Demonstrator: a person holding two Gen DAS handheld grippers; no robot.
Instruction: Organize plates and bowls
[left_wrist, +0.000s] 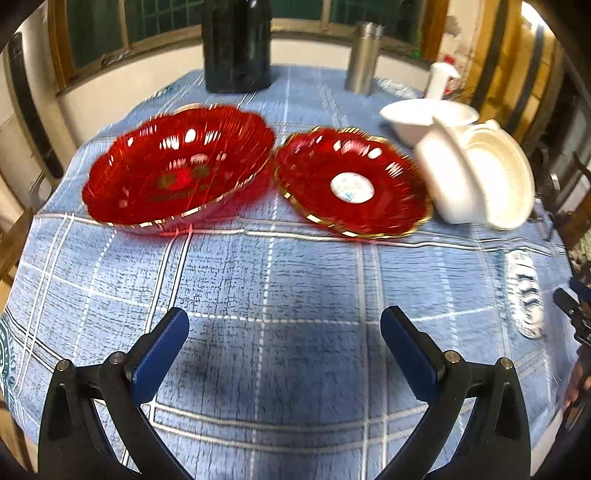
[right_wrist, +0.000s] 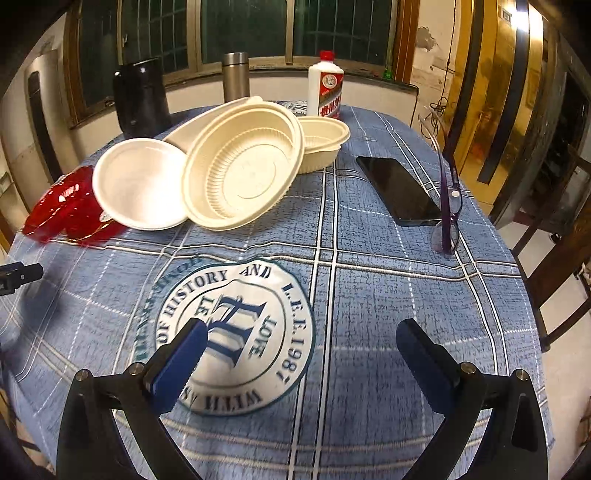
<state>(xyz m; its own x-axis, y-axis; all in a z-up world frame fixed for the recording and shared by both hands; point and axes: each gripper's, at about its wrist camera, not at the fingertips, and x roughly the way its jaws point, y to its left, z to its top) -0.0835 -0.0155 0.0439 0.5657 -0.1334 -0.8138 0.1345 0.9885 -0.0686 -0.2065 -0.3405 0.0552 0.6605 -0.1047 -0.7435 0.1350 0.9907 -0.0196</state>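
Observation:
A large red glass bowl (left_wrist: 177, 166) with a gold rim sits on the blue checked tablecloth. Beside it on the right lies a smaller red plate (left_wrist: 351, 181) with a white sticker. Further right, a cream ribbed bowl (left_wrist: 495, 173) leans tilted against a white bowl (left_wrist: 428, 118). In the right wrist view the cream bowl (right_wrist: 243, 166) tilts between the white bowl (right_wrist: 140, 184) and another cream bowl (right_wrist: 321, 140); the red dishes (right_wrist: 66, 206) show at the left. My left gripper (left_wrist: 284, 325) and right gripper (right_wrist: 301, 336) are open, empty, above bare cloth.
A phone (right_wrist: 399, 188) and purple glasses (right_wrist: 448, 206) lie on the table's right side. At the back stand a black jug (right_wrist: 140, 99), a steel flask (right_wrist: 236, 75) and a white bottle (right_wrist: 325, 86). A wooden chair (right_wrist: 554, 269) stands beyond the right edge.

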